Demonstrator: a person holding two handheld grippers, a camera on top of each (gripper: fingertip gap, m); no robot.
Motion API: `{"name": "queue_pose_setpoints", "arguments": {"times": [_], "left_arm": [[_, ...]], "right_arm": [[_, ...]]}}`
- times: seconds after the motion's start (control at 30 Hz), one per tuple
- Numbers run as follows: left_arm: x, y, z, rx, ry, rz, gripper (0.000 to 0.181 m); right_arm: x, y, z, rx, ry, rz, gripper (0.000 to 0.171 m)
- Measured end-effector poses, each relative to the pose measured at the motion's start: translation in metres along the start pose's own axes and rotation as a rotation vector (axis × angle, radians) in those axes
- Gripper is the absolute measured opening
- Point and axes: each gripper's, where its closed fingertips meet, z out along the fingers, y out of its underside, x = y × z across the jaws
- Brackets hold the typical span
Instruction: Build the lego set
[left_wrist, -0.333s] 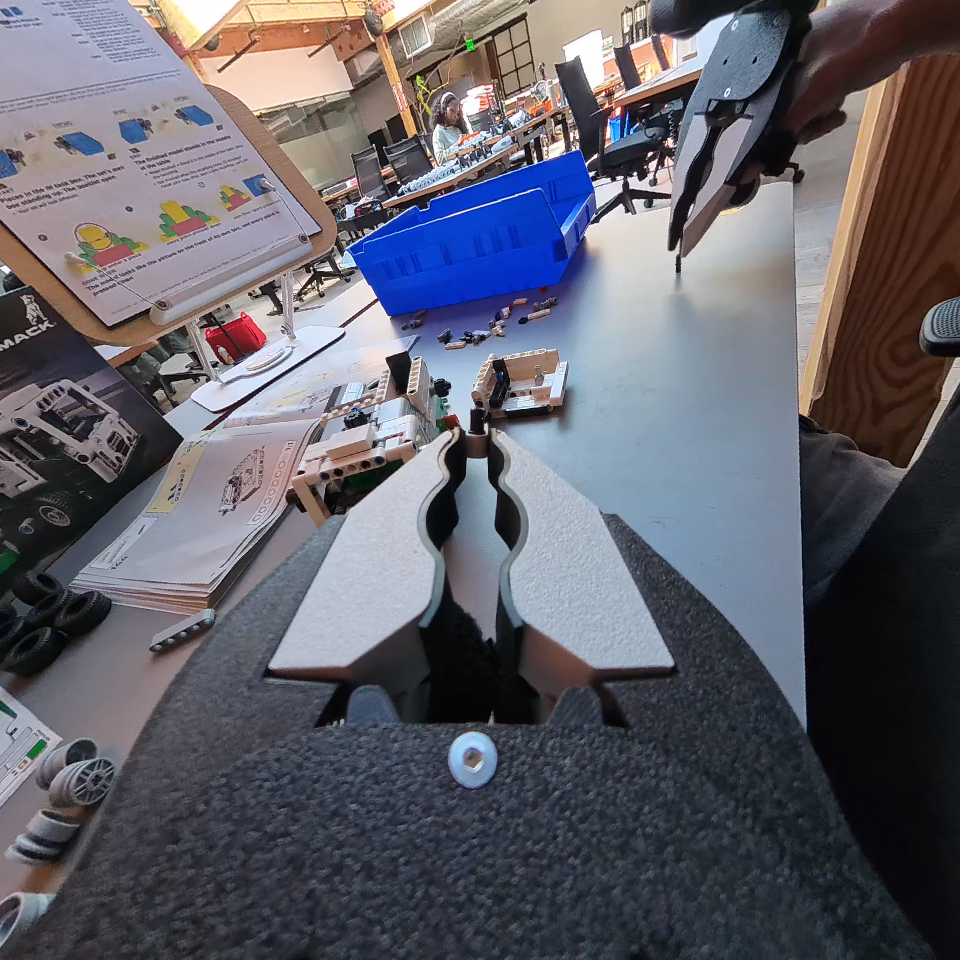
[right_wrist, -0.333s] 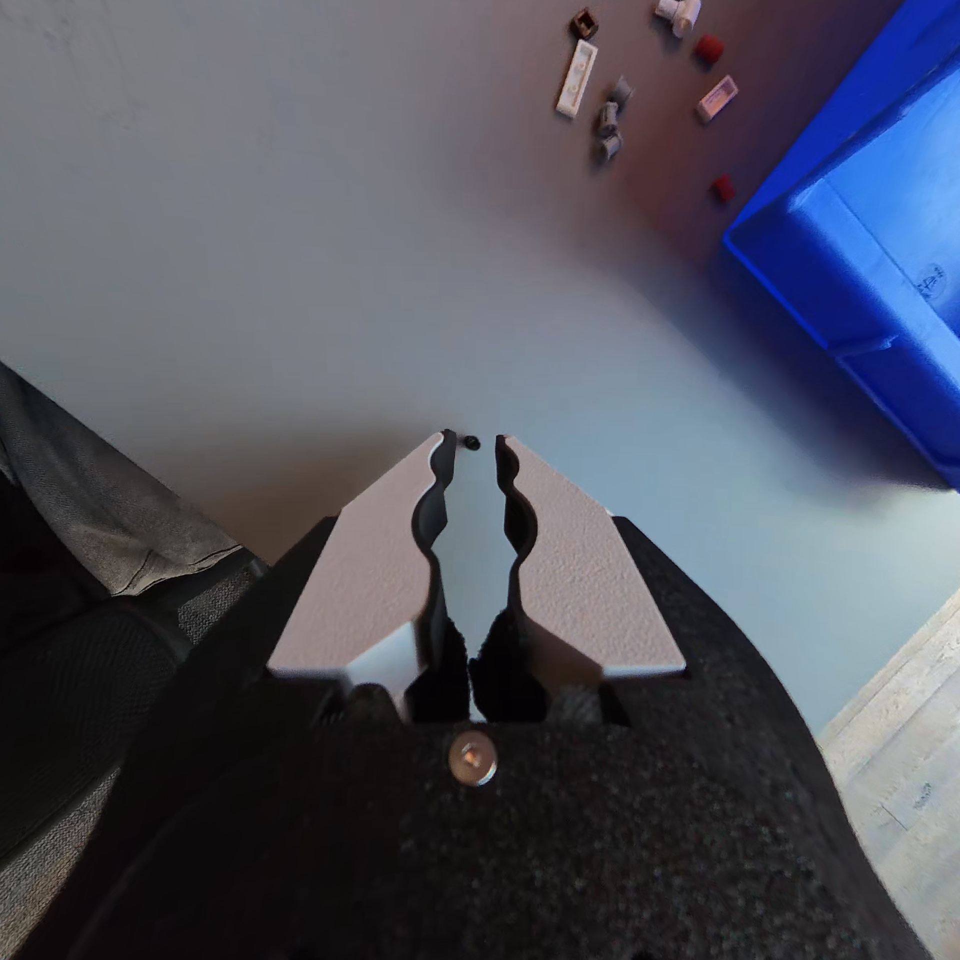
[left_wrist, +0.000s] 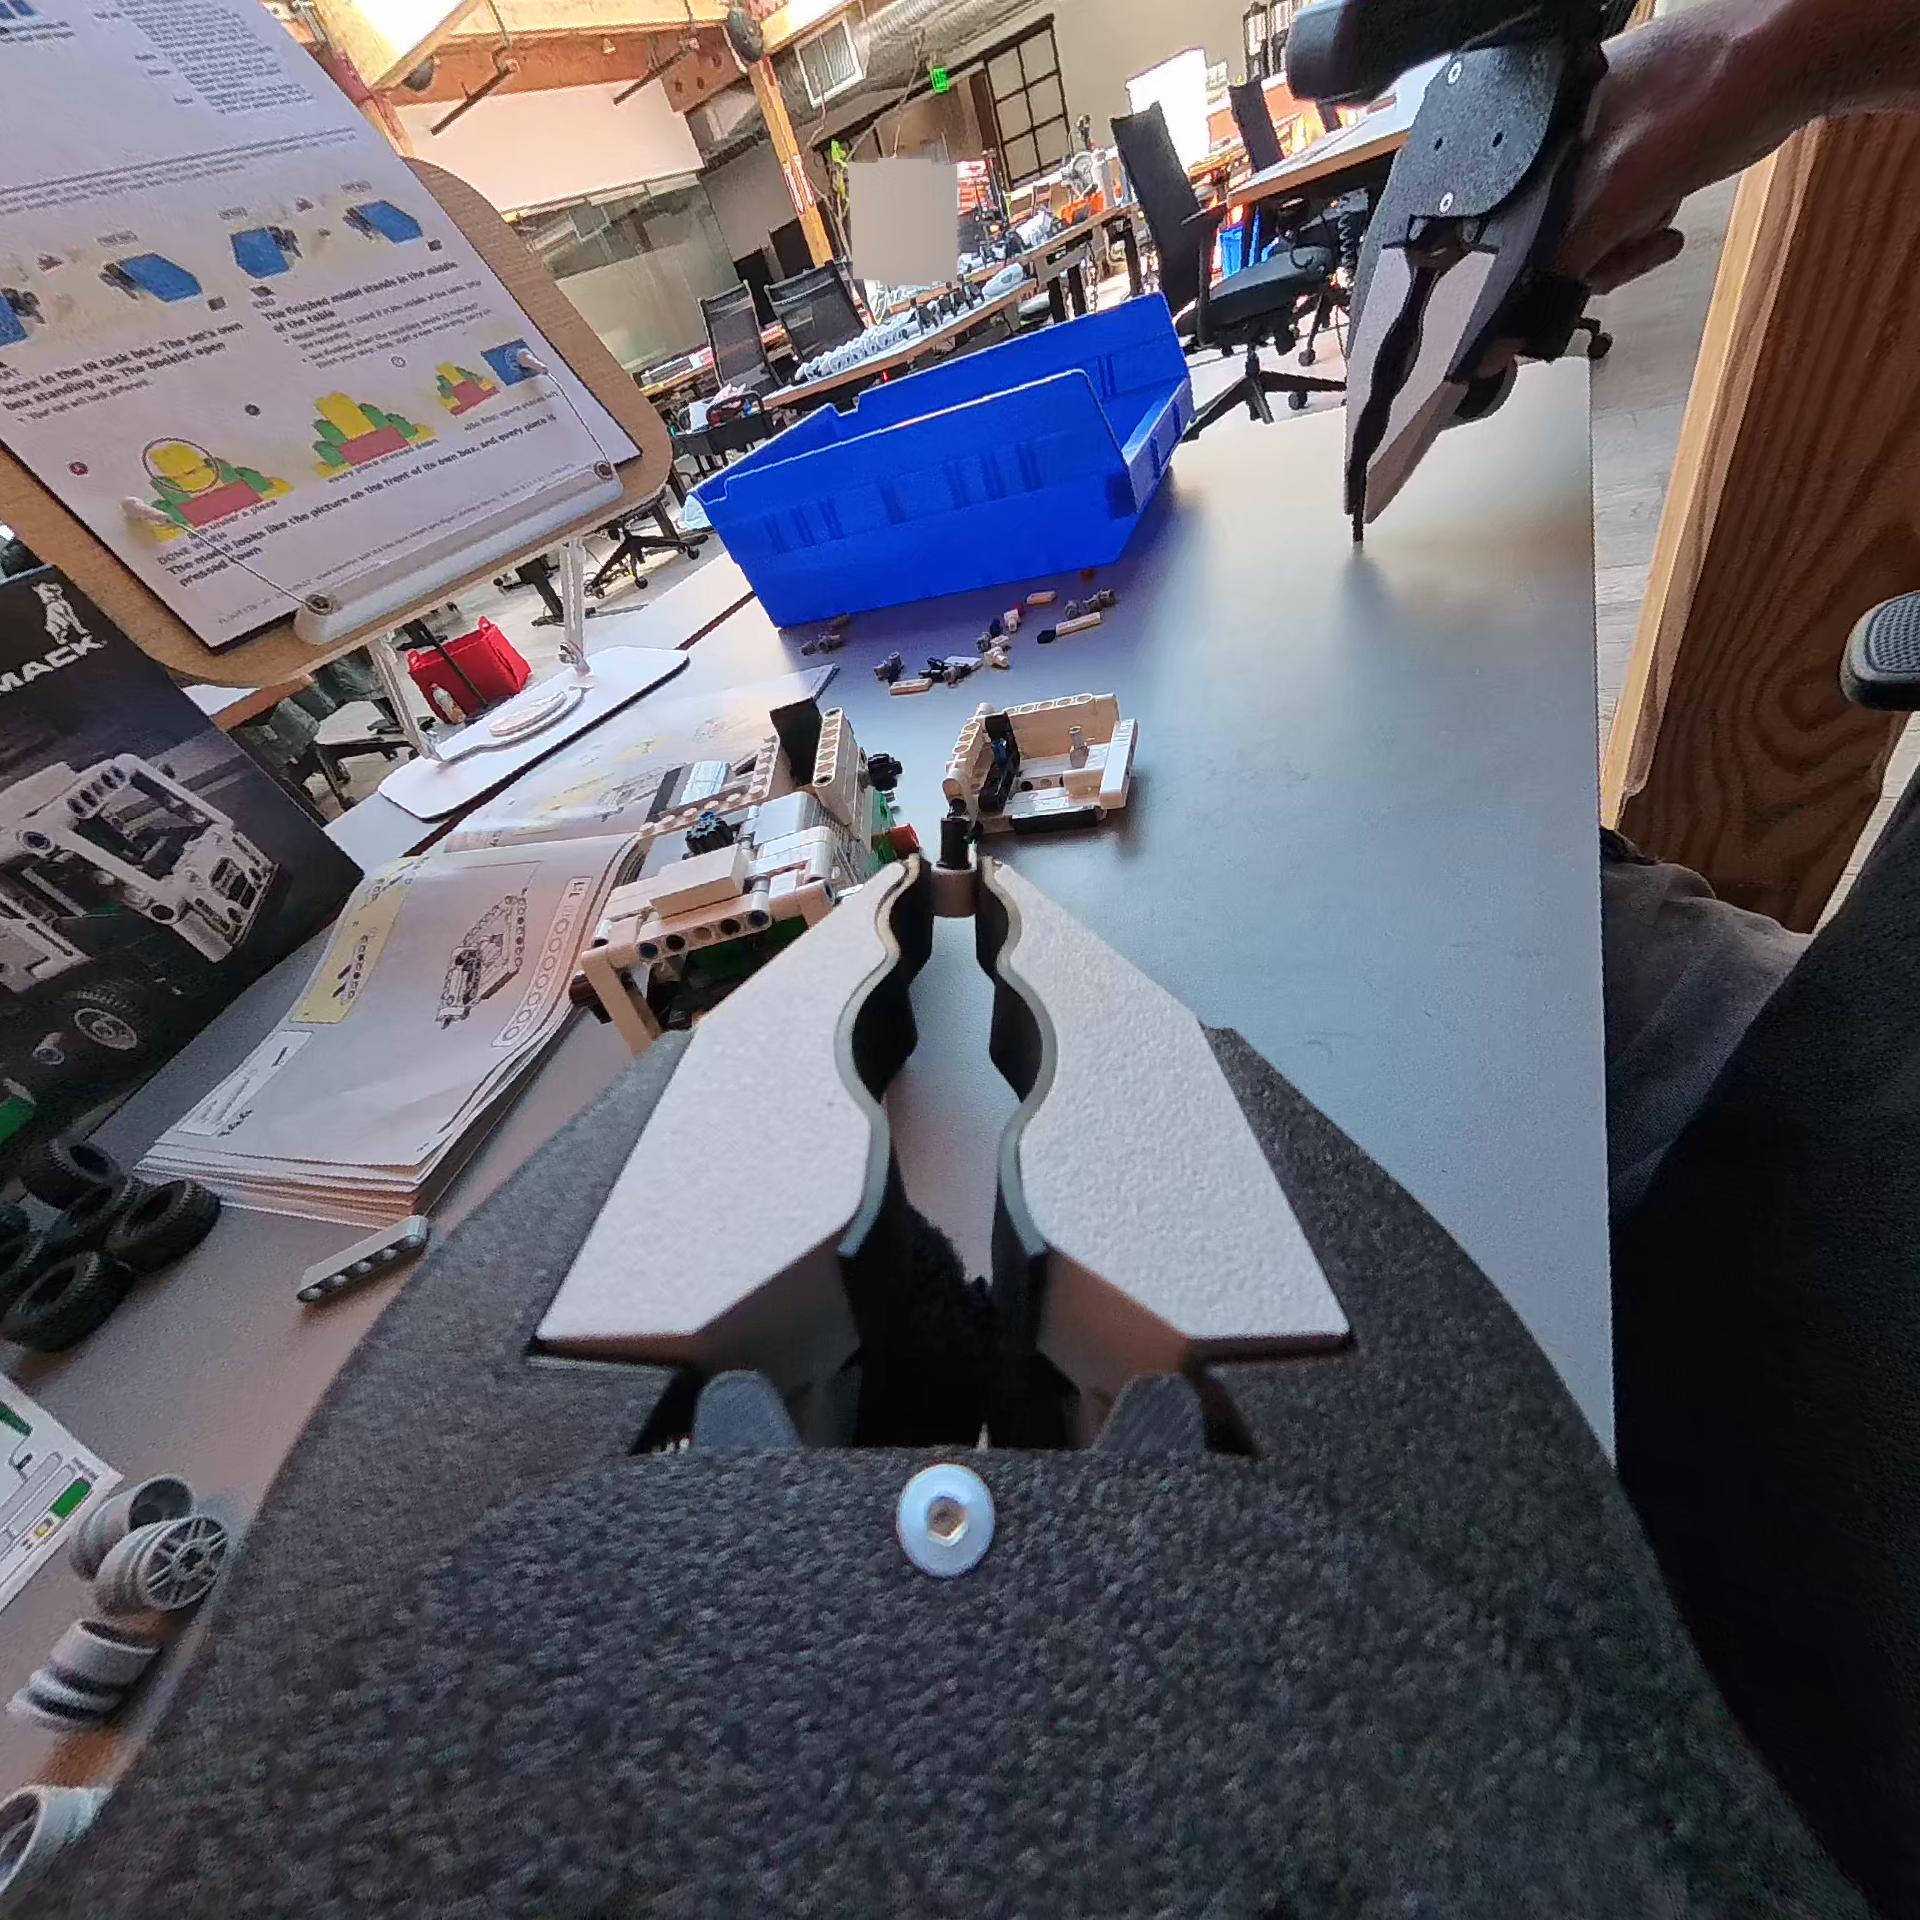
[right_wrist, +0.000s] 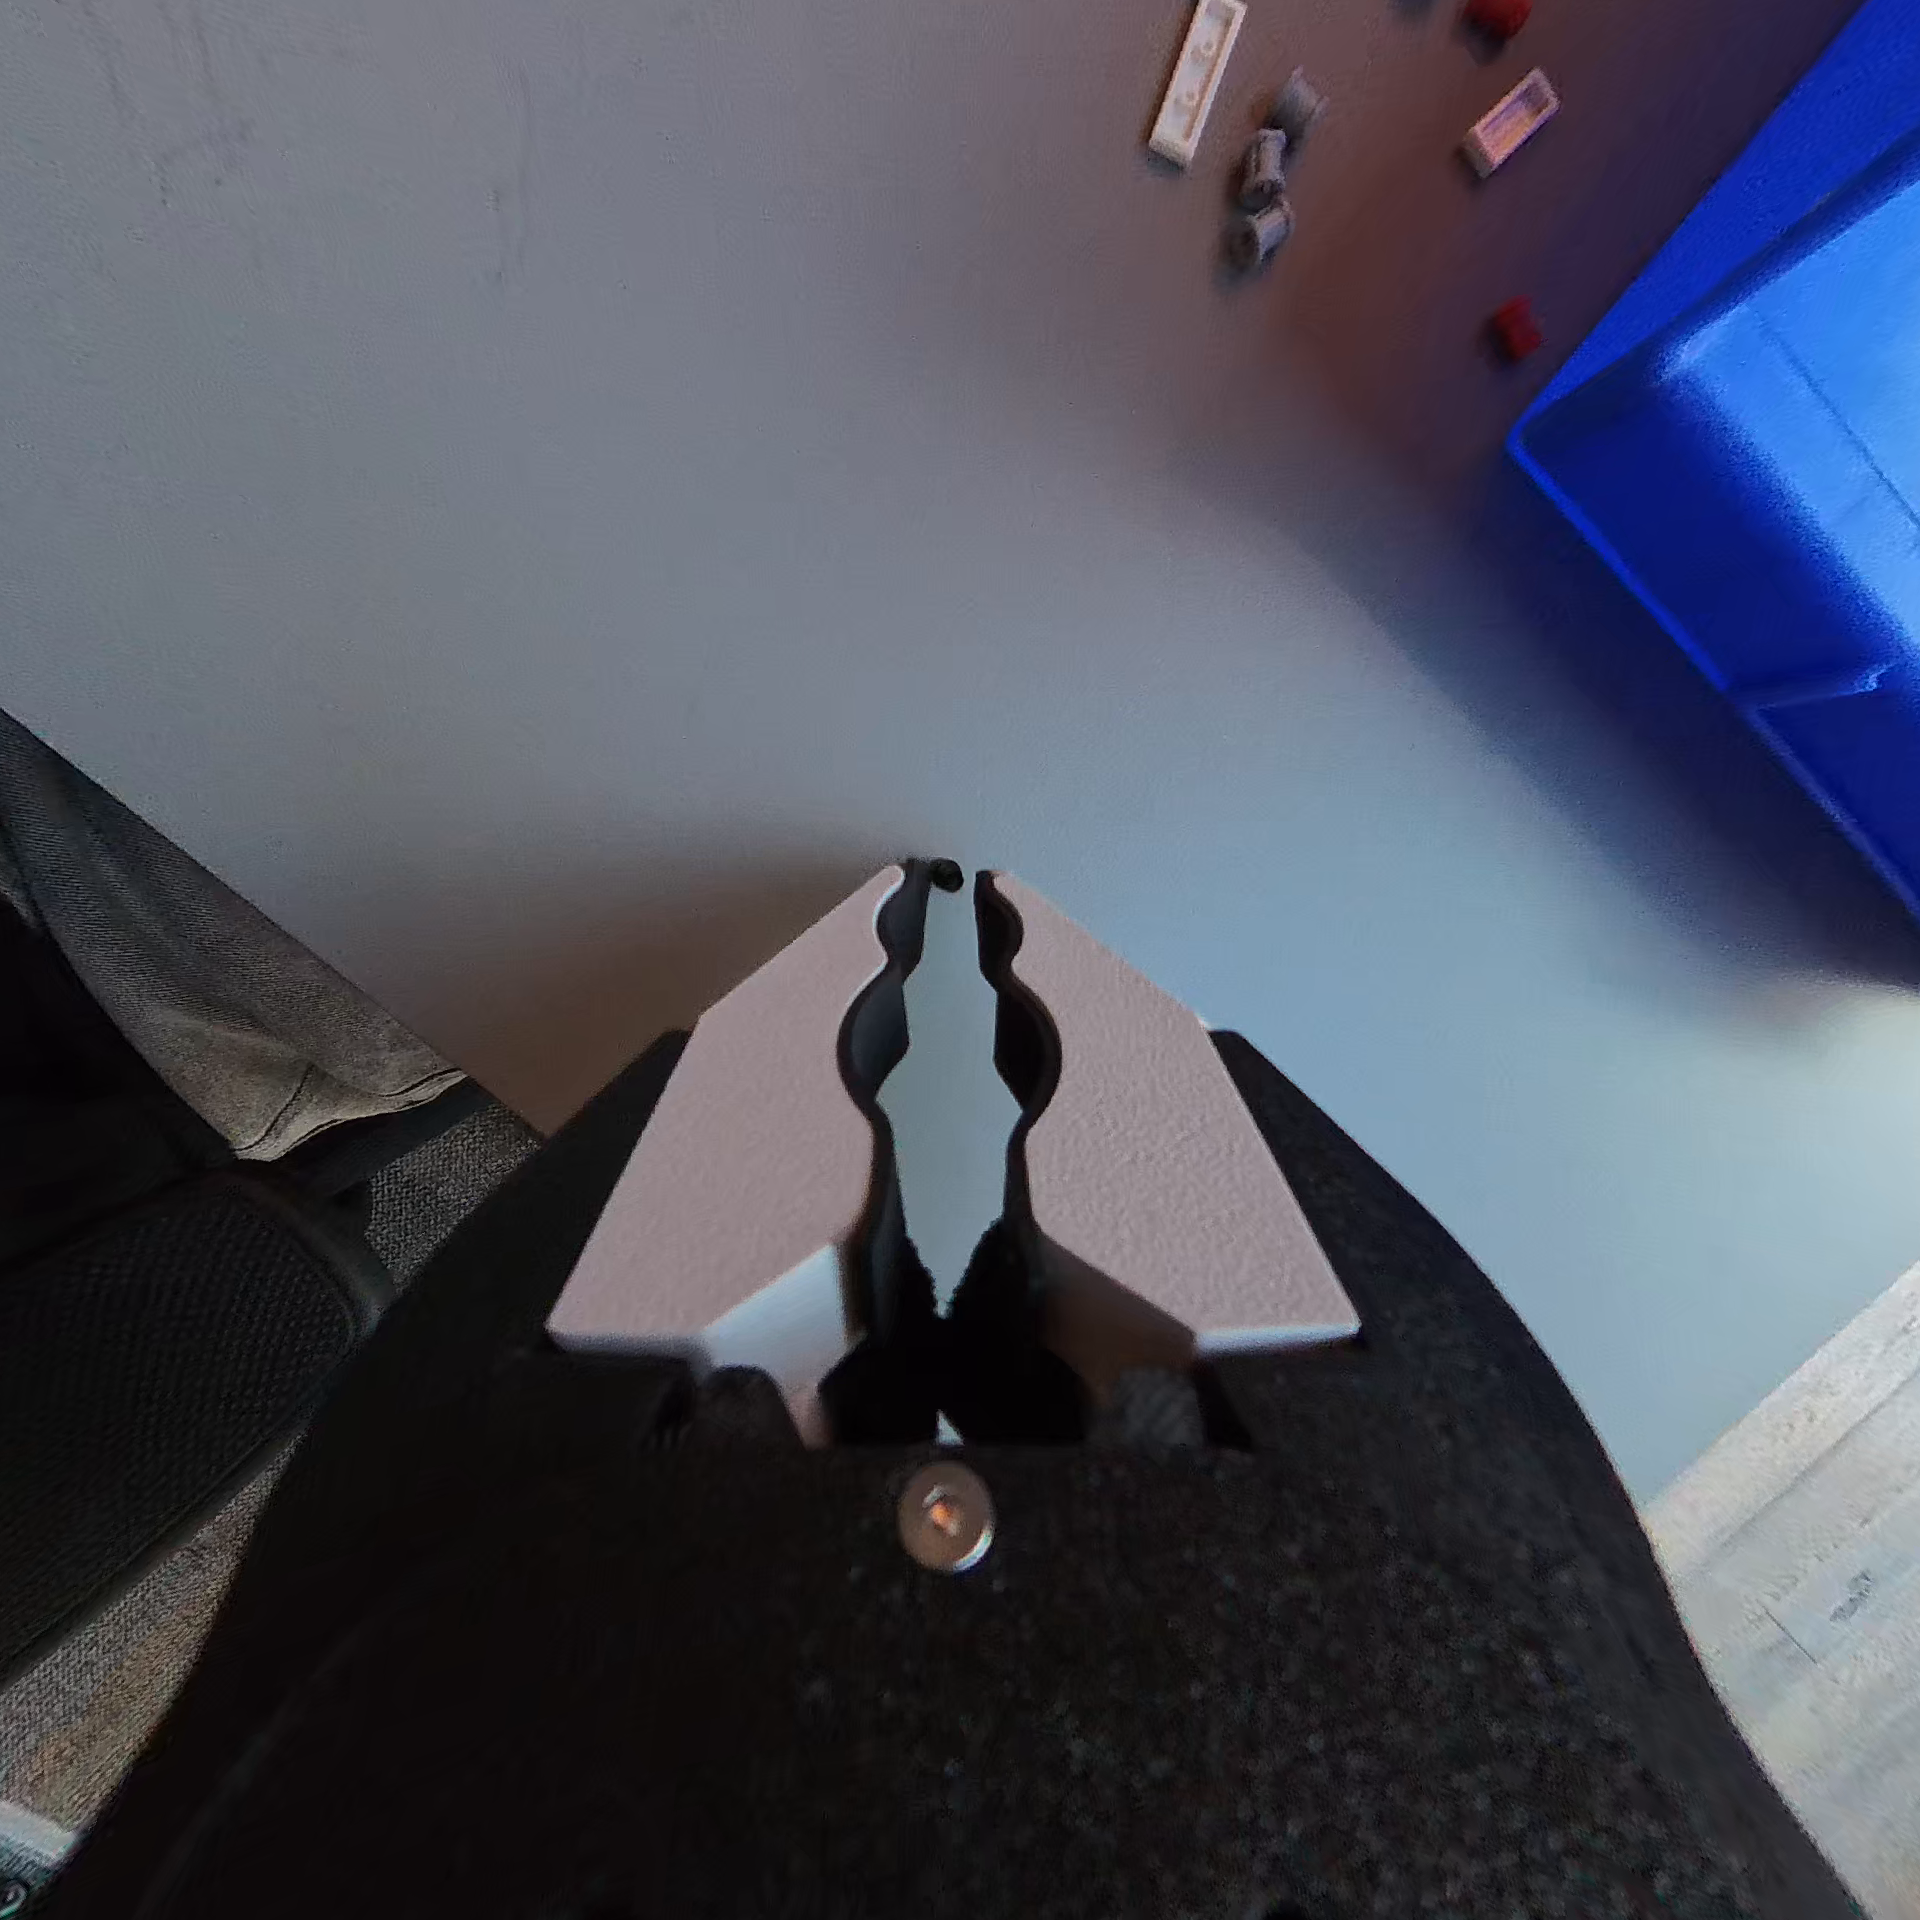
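Observation:
My left gripper (left_wrist: 951, 883) is shut on a small tan piece with a black pin on top (left_wrist: 952, 847), held low over the grey table. Just beyond it are the partly built white truck chassis (left_wrist: 748, 873) and a white cab sub-assembly (left_wrist: 1049, 769). My right gripper (right_wrist: 961, 883) points down at bare table, its jaws nearly closed on a small black pin (right_wrist: 940, 875). In the left wrist view it (left_wrist: 1363, 509) hangs at the far right, held by a hand, with the thin pin (left_wrist: 1356, 528) sticking out below the tips.
A blue bin (left_wrist: 935, 499) stands at the back, also in the right wrist view (right_wrist: 1766, 520). Loose small pieces (left_wrist: 977, 655) lie in front of it. An open booklet (left_wrist: 416, 1018), black tyres (left_wrist: 94, 1247), grey rims (left_wrist: 156, 1548) and a grey beam (left_wrist: 364, 1257) lie left. A wooden post (left_wrist: 1787, 520) stands right. The white cab sub-assembly (left_wrist: 1049, 769) is about 15 cm from my left fingertips.
Both views have shifted only slightly. The right gripper has drifted a little over the table with the pin. Both grips are unchanged.

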Motion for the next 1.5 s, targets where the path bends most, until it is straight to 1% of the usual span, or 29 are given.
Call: {"name": "queue_pose_setpoints", "arguments": {"times": [0.03, 0.37, 0.47, 0.57, 0.7, 0.73, 0.8, 0.83, 0.87, 0.9, 1.0, 1.2, 1.3, 1.37, 1.5], "left_arm": [[0.000, 0.000, 0.000, 0.000, 0.000, 0.000, 0.006], [0.000, 0.000, 0.000, -0.003, 0.000, 0.003, 0.006], [0.000, 0.000, 0.000, -0.002, -0.001, 0.003, 0.006], [-0.001, -0.001, -0.001, 0.007, -0.004, -0.005, 0.006], [-0.015, -0.003, -0.006, 0.034, -0.069, -0.019, 0.007], [-0.020, -0.002, -0.007, 0.035, -0.090, -0.028, 0.006], [-0.027, -0.001, -0.008, 0.033, -0.107, -0.058, 0.006], [-0.029, -0.001, -0.008, 0.034, -0.110, -0.070, 0.006], [-0.031, 0.000, -0.008, 0.033, -0.117, -0.075, 0.006], [-0.032, 0.000, -0.008, 0.033, -0.122, -0.077, 0.006], [-0.034, -0.001, -0.007, 0.041, -0.128, -0.077, 0.006], [-0.028, 0.000, 0.000, 0.024, -0.094, -0.054, 0.006], [-0.028, 0.002, 0.003, 0.008, -0.084, -0.072, 0.006], [-0.031, 0.001, 0.005, 0.009, -0.096, -0.097, 0.006], [-0.033, 0.004, 0.010, -0.012, -0.111, -0.105, 0.006]], "right_arm": [[0.000, 0.001, 0.000, -0.003, 0.000, -0.003, 0.008], [-0.004, -0.002, 0.005, -0.003, -0.026, -0.021, 0.004], [-0.007, -0.013, -0.001, 0.031, -0.019, -0.039, 0.004], [-0.018, -0.060, -0.022, 0.210, 0.027, -0.090, 0.004], [-0.057, -0.141, -0.053, 0.599, -0.002, -0.106, 0.004], [-0.066, -0.157, -0.057, 0.695, -0.015, -0.100, 0.004], [-0.079, -0.180, -0.057, 0.828, -0.028, -0.091, 0.004], [-0.085, -0.189, -0.055, 0.881, -0.055, -0.063, 0.004], [-0.095, -0.197, -0.051, 0.920, -0.126, -0.027, 0.004], [-0.104, -0.203, -0.043, 0.926, -0.197, 0.005, 0.004], [-0.120, -0.214, -0.025, 0.921, -0.275, 0.010, 0.004], [-0.154, -0.235, -0.026, 0.986, -0.470, 0.043, 0.004], [-0.163, -0.237, -0.023, 1.044, -0.483, 0.035, 0.004], [-0.164, -0.236, -0.028, 1.087, -0.508, 0.046, 0.004], [-0.156, -0.234, -0.039, 1.146, -0.498, 0.063, 0.004]]}}
